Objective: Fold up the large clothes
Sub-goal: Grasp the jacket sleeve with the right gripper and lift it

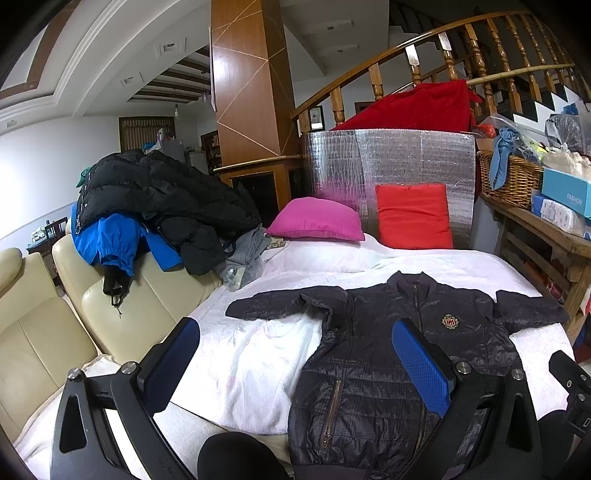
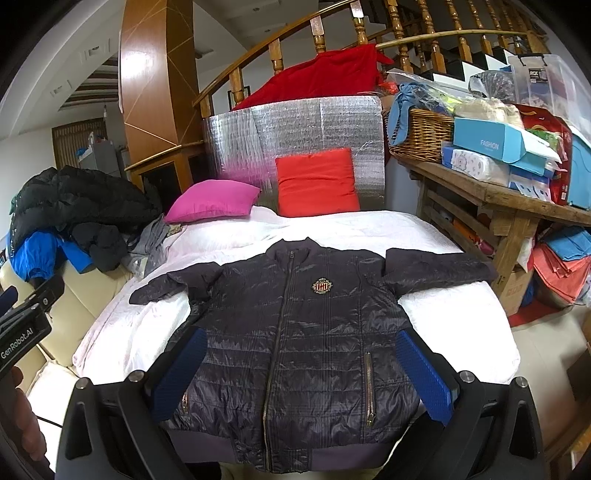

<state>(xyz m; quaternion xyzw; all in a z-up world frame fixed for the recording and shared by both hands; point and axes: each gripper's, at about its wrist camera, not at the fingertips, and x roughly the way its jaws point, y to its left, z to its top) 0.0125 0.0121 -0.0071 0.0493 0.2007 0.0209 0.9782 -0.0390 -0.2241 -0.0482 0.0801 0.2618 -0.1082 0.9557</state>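
I see the dark quilted jacket [image 2: 295,332] lying flat, zipped and front up on the white bed [image 2: 443,236], sleeves spread to either side. My right hand-held gripper [image 2: 299,373] hovers released above its hem, fingers spread across the body. My left hand-held gripper [image 1: 295,365] hangs released over the jacket's left side.

A wooden staircase railing [image 2: 332,33] curves behind the white-covered bed [image 2: 443,229]. Left of the bed stands a cream leather sofa [image 1: 122,295]; right, a cluttered wooden table [image 2: 509,195].
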